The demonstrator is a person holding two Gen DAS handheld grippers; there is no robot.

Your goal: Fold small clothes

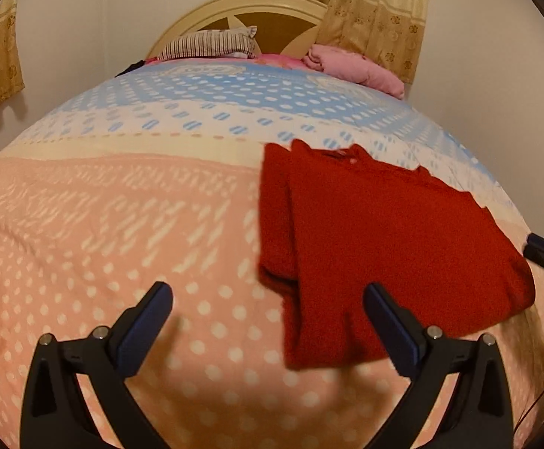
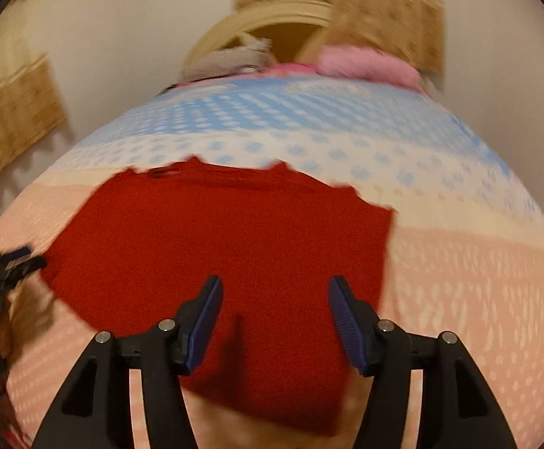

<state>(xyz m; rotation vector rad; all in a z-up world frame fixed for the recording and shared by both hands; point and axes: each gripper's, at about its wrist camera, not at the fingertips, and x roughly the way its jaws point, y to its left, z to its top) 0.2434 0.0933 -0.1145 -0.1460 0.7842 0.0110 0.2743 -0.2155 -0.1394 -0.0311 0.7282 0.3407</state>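
Red garment (image 1: pixel 384 239) is lying partly folded on the pink-and-blue dotted bed (image 1: pixel 122 224).
Both claws are hanging spread above it, gripping nothing: left claw (image 1: pixel 268 293), right claw (image 2: pixel 275 286).

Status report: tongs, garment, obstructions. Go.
Left tongs open, empty. Right tongs open, empty. Red garment partly folded on bedspread. Nothing in the way.

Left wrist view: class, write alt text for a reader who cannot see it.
A red sweater, partly folded, lies flat on a pink-and-blue dotted bedspread. The left hand-held gripper hangs open above its near edge, holding nothing.
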